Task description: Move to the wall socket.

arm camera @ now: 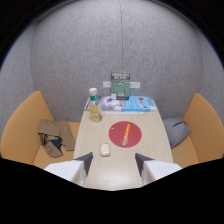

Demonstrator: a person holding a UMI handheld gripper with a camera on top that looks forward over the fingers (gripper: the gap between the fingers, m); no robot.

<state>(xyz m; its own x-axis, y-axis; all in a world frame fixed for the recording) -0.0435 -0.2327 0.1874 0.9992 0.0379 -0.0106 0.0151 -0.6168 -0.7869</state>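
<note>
The tool [113, 165] hangs high over the near end of the desk [112, 172], fingers spread wide with nothing between them, which suits a plain approach with nothing to carry. The wall socket [120, 87] looks to be the boxy fitting against the grey wall at the desk's far end, though that's hard to confirm. It sits well beyond the red mat [125, 134] and bottle [94, 105], so the whole desk is yet to cross.
</note>
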